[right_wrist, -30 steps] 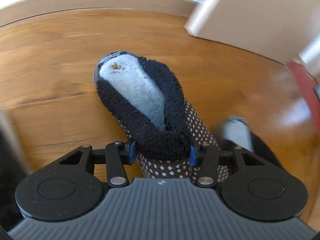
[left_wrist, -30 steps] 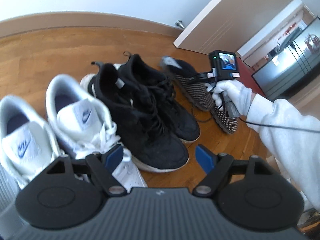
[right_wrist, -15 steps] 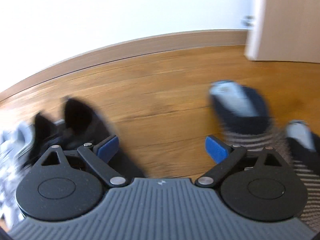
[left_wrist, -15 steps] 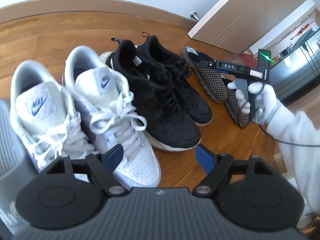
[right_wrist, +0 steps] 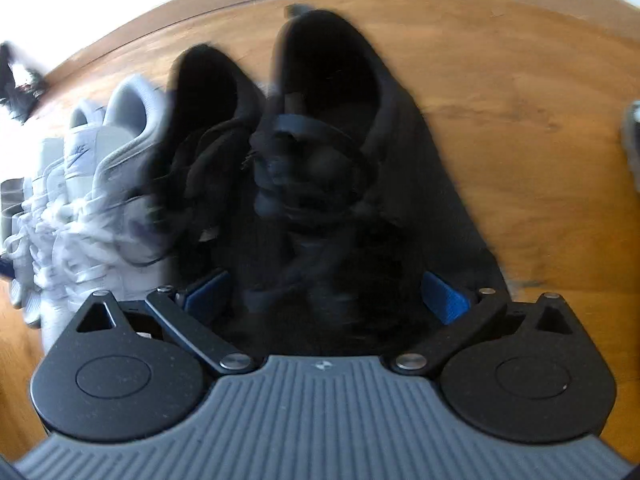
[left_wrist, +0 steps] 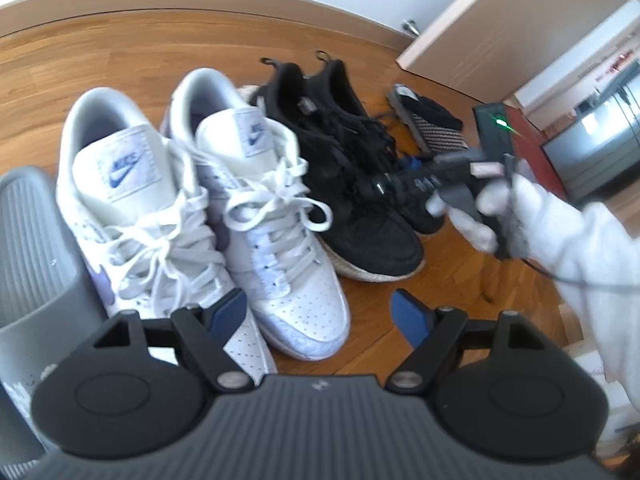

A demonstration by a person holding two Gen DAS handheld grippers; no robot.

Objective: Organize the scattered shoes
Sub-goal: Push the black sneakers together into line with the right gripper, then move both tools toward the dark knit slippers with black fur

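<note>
A pair of white sneakers (left_wrist: pixel 208 200) stands side by side on the wood floor, with a pair of black sneakers (left_wrist: pixel 344 168) to their right. Beyond those lies a dotted slipper (left_wrist: pixel 436 128). My left gripper (left_wrist: pixel 320 314) is open and empty above the white sneakers' toes. A white-gloved hand (left_wrist: pixel 500 208) holds the right gripper over the black pair. In the blurred right wrist view, the right gripper (right_wrist: pixel 326 296) hovers with its jaws opening wide. The right-hand black sneaker (right_wrist: pixel 332 128) lies between and below the jaws, and the pads do not press on it.
A grey ribbed object (left_wrist: pixel 36 264) stands at the left edge beside the white sneakers. A baseboard and white wall run behind the row, with a door (left_wrist: pixel 500 32) and doorstop at the back right. Bare wood floor (right_wrist: pixel 520 100) lies right of the black pair.
The right gripper let go of the dotted slipper, opened wide and swung left over the black sneakers. The left gripper drifted so that the white sneakers now sit in front of it.
</note>
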